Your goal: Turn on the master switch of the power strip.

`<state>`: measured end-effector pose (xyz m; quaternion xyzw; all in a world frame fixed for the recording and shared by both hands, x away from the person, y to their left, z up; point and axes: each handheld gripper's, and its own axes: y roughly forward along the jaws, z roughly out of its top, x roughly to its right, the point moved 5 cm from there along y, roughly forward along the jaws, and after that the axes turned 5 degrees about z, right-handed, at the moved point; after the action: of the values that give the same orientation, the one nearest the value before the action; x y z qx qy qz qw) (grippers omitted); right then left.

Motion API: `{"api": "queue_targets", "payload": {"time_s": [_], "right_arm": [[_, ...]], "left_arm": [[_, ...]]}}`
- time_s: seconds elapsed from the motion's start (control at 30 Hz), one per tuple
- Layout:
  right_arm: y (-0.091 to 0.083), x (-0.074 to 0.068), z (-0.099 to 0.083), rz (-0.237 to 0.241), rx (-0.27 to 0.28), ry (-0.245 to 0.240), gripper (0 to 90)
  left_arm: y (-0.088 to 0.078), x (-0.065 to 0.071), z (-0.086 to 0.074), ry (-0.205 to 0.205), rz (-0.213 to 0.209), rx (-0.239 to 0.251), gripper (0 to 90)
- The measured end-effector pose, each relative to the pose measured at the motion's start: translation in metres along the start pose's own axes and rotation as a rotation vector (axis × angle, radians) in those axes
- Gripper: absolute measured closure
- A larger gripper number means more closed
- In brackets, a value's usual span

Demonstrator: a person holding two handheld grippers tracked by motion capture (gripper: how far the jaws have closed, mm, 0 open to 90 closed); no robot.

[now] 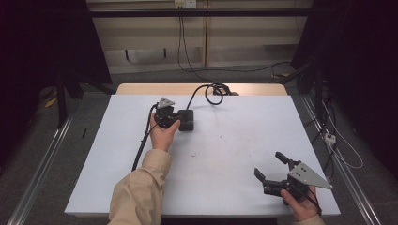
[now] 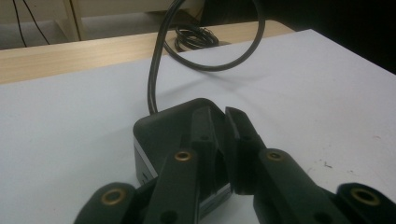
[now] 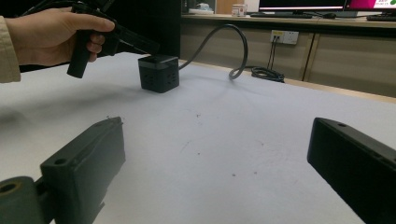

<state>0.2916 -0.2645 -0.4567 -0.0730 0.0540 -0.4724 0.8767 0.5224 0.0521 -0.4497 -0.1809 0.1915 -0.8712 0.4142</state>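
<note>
The left tongs (image 2: 223, 140) are seen almost closed, with only a thin gap left between the two jaws, and nothing is gripped between them. Their tips are held over the top of a black power cube (image 2: 163, 133), at its near edge; whether the cube is actually touched cannot be told. In the high view the left tongs (image 1: 174, 118) are held by the left hand (image 1: 162, 133) toward the far edge of the surface (image 1: 234, 154), a little left of its middle, with the power cube (image 1: 187, 119) just beside them.

The right tongs (image 3: 215, 163) are spread wide apart, and nothing is held or touched by them. In the high view the right tongs (image 1: 271, 166) are held by the right hand (image 1: 302, 206) near the near right corner of the surface.

A thick black cord (image 1: 206, 91) is run from the power cube in a loop toward the far edge, where a coil of it is laid on the bare wood. Socket holes are seen on the side faces of the power cube (image 3: 159, 73). No readable writing or brand can be made out.
</note>
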Motion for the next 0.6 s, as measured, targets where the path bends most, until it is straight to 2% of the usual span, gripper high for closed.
{"api": "queue_targets", "payload": {"time_s": [0.07,0.2,0.6], "right_arm": [[0.000,0.000,0.000,-0.001,-0.001,0.002,3.6],[0.000,0.000,0.000,0.000,-0.001,0.001,3.6],[-0.001,0.000,-0.001,-0.001,-0.005,0.000,3.6]], "left_arm": [[-0.001,0.000,0.001,-0.016,0.003,0.003,76.8],[-0.003,0.000,0.001,-0.015,0.006,-0.005,67.9],[-0.014,0.004,0.001,-0.013,-0.033,-0.029,43.0]]}}
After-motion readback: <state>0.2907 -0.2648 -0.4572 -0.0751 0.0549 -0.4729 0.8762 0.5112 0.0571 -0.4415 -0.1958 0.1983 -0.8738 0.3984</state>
